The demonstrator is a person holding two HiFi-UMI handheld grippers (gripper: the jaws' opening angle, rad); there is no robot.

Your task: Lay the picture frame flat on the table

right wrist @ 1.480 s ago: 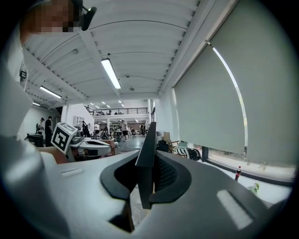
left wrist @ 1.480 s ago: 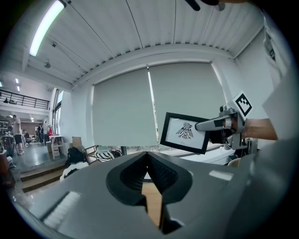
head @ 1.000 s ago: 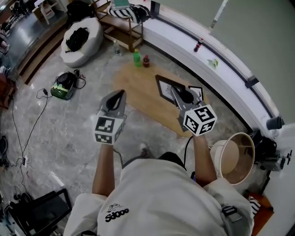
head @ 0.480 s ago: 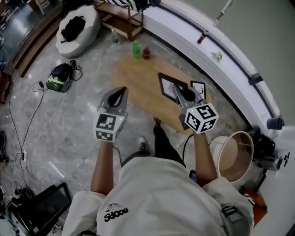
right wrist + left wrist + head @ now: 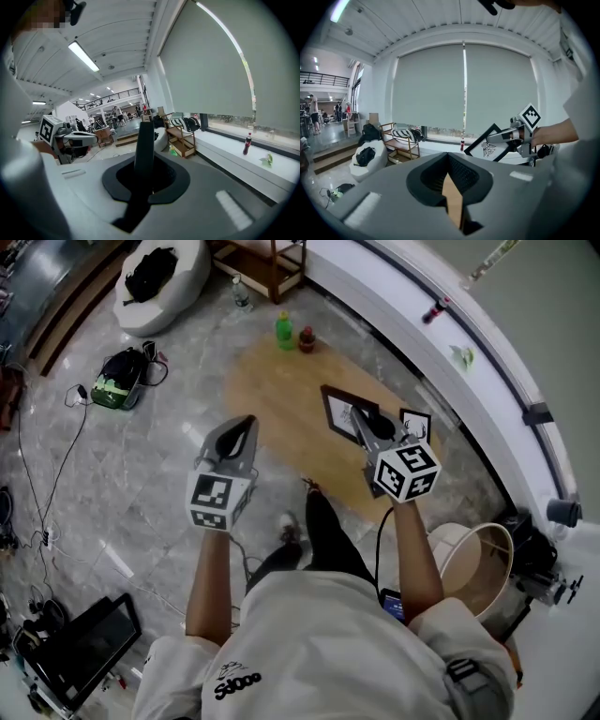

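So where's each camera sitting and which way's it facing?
Head view: on the head, steeply down at table; shows shirt, left gripper, right gripper.
Left gripper view: on that gripper, facing the window; shows its jaws, right hand.
Right gripper view: on that gripper, facing the hall; jaws grip the frame.
Head and left gripper views share the frame.

Marble floor [image 5: 122,474], curved window ledge [image 5: 380,279]

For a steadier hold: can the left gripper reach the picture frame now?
Probably yes: only open air lies between the empty left gripper and the picture frame held by the right gripper.
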